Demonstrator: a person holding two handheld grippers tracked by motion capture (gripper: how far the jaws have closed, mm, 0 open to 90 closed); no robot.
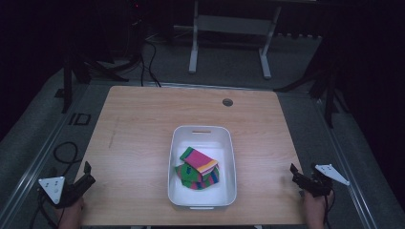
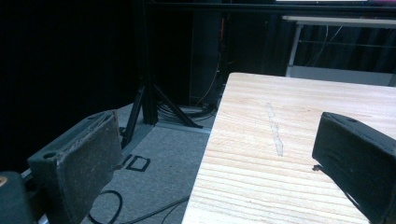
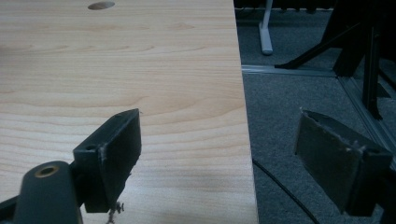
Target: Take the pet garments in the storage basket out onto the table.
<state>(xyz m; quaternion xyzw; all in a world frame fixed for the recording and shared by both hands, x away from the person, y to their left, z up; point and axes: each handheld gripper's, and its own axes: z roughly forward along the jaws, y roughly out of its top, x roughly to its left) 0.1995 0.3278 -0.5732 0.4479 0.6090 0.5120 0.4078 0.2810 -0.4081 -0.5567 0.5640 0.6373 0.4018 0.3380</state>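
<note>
Jaws spread and empty on left gripper (image 1: 86,172) and right gripper (image 1: 297,174); bright striped folded cloths (image 1: 198,168) in white rectangular plastic tub (image 1: 228,157), mid light wooden table (image 1: 133,143).

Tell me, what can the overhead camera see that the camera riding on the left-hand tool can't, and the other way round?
The high view alone takes in the white bin mid-table, the striped multicoloured cloths piled in it, the right gripper at the table's right edge, and the round grommet hole near the far edge.

The left gripper view alone gives a close look at its own two black jaws standing wide apart, nothing between them, one over the floor, one over the table.

Both show the wooden table, a pale streak on its left part, and the left gripper.
</note>
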